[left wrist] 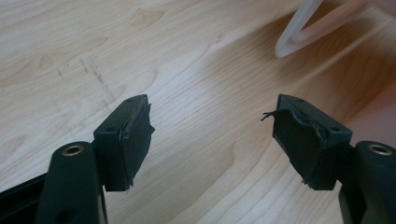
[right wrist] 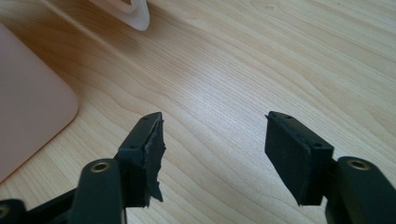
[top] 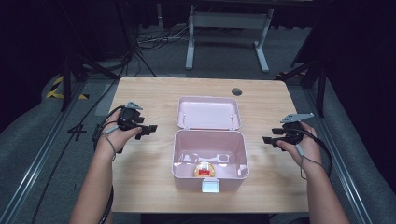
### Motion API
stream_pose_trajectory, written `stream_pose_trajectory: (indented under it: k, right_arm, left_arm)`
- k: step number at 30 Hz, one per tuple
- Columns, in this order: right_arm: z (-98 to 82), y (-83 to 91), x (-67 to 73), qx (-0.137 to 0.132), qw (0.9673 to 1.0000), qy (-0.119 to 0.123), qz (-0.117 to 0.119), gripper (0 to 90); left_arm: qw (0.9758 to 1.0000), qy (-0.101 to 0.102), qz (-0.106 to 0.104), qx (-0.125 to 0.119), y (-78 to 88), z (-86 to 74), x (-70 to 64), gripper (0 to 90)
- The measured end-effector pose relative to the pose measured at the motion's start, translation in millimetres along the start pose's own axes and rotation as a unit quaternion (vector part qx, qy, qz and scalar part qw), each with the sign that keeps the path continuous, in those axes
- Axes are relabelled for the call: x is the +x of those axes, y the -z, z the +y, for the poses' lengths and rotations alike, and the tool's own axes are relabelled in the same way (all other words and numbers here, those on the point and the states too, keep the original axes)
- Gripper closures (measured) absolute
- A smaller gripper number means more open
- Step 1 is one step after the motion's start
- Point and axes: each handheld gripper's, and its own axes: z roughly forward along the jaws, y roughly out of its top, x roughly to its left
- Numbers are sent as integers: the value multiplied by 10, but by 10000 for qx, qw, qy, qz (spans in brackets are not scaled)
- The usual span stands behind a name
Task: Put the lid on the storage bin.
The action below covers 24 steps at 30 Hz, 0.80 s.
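Whatever sits in the pink box (top: 183, 154) at frame centre is hard to read: one small round yellow-and-red item (top: 204, 169), half hidden by the front wall. Smooth plastic, hinged lid (top: 208, 112) flung back on pale wood table (top: 144, 182). Left gripper (top: 145, 130) and right gripper (top: 268, 140) both gape, empty.

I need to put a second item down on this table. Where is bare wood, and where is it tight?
Bare wood lies between the left gripper and the pink box, and between the box and the right gripper. The far strip behind the open lid is free up to the round hole. The middle is crowded: box and lid fill it, leaving a narrow near edge.
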Motion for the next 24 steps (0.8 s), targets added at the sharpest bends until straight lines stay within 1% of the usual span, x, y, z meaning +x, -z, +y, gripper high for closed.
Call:
stream_pose_trajectory:
  k: [1,2,3,4,5,6,8,9,10,11,12,14,15,16,17,18,19,20,21,22,23,24]
  right_arm:
    - [-3,8,-4,-57,10000,5,2,399]
    - [-8,20,-4,-122,9999,11,18,405]
    - [-11,29,-3,-152,9999,31,34,405]
    - [-17,34,-6,-219,9997,116,38,403]
    - [-20,41,-5,-255,9996,145,12,407]
    - [-30,48,-2,-302,9994,153,33,410]
    - [-43,46,4,-383,9992,115,55,414]
    - [-51,43,6,-346,9994,46,70,418]
    - [-63,40,8,-326,9994,48,58,413]
    - [-63,40,8,-326,9994,48,58,413]
    - [-72,39,11,-332,9994,71,49,408]
    - [-90,39,25,-319,9994,69,63,402]
    - [-96,40,35,-325,9994,78,61,402]
    - [-100,45,43,-325,9994,96,57,401]
    - [-104,54,53,-345,9993,110,66,396]
    - [-109,61,58,-361,9993,119,59,394]
    - [-113,71,62,-378,9992,125,66,394]
    - [-113,71,62,-378,9992,125,66,394]
    - [-129,86,72,-425,9990,110,63,393]
    - [-129,86,72,-425,9990,110,63,393]
    - [-145,87,76,-414,9991,113,41,389]
    - [-145,87,76,-414,9991,113,41,389]
  left_arm:
    - [9999,100,-81,-46,27,40,-14,295]
    - [9997,122,-140,-136,50,77,-31,306]
    - [9995,80,-200,-251,68,117,-47,311]
    - [9992,60,-238,-305,85,147,-61,310]
    - [9989,-41,-275,-383,119,203,-101,310]
    - [9986,-138,-328,-385,134,234,-119,311]
    - [9985,-158,-445,-263,145,303,-143,311]
    - [9986,-132,-466,-229,144,357,-146,310]
    - [9986,-135,-461,-235,138,409,-143,310]
    - [9986,-135,-461,-235,138,409,-143,309]
    - [9986,-144,-425,-267,124,481,-142,309]
    - [9983,-78,-452,-364,78,594,-153,309]
    - [9982,-58,-465,-361,45,646,-169,310]
    - [9984,-108,-459,-313,-1,708,-203,311]
    - [9982,-218,-489,-255,-39,757,-228,311]
    - [9980,-213,-546,-245,-85,801,-263,311]
    - [9971,-160,-707,-235,-142,858,-288,310]
    - [9971,-160,-707,-235,-142,858,-288,309]
    - [9963,-43,-820,-259,-212,925,-295,304]
    - [9966,-22,-792,-248,-247,957,-292,304]
    - [9979,-77,-623,-179,-304,1005,-286,304]
    - [9984,-116,-533,-148,-340,1028,-281,304]
